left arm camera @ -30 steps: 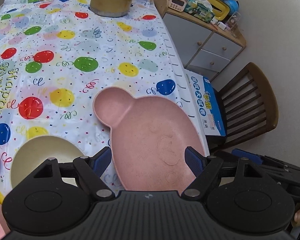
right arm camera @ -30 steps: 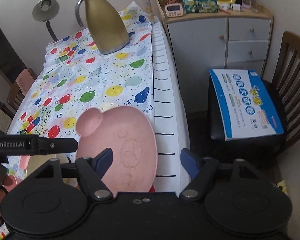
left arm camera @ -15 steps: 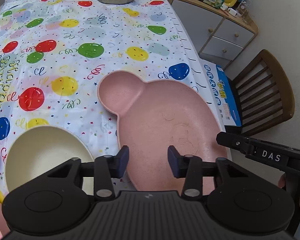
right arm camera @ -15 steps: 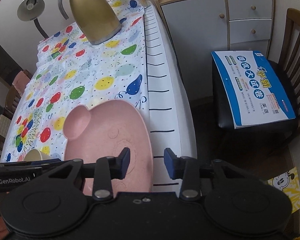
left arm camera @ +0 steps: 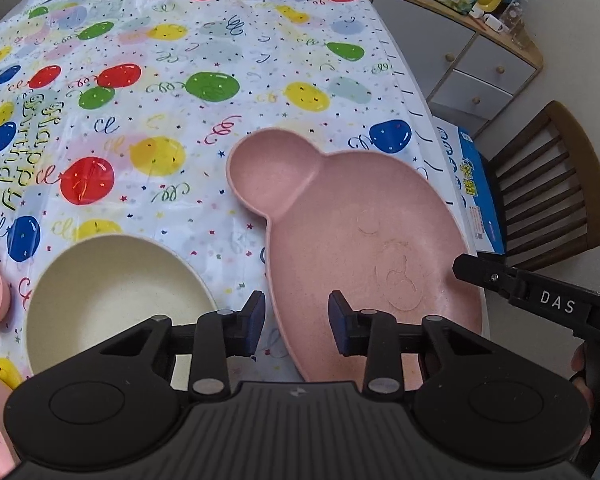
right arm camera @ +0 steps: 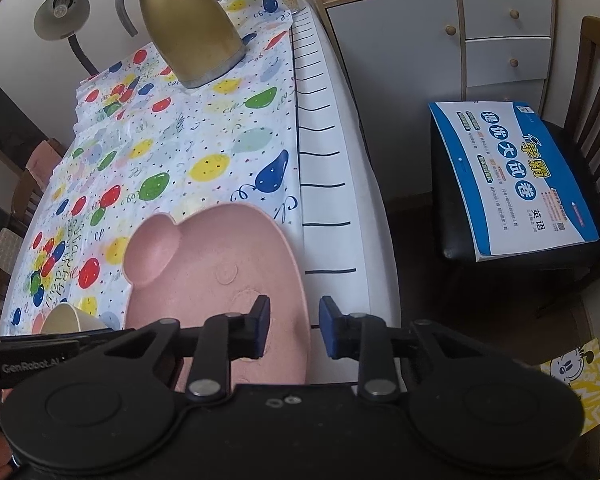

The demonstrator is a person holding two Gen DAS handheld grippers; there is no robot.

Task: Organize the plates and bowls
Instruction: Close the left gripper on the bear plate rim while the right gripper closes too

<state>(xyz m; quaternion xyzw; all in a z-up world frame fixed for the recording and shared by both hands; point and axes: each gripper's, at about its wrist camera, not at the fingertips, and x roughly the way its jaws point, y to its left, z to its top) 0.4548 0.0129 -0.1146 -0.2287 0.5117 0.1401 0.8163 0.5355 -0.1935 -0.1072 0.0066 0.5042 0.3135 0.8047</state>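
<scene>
Straddling opposite rims of the pink bear-shaped plate (left arm camera: 364, 240), both grippers have just been closing. The left gripper (left arm camera: 296, 324), lower centre of its frame, brackets the plate's left edge; the right gripper (right arm camera: 294, 330) brackets the right edge by the table's side. Whether either set of pads presses the rim is unclear. A cream bowl (left arm camera: 112, 300) sits lower left, nearer the left gripper.

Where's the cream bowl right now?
Left wrist view: the cream bowl sits lower left, on the tablecloth, left of the pink plate.
</scene>
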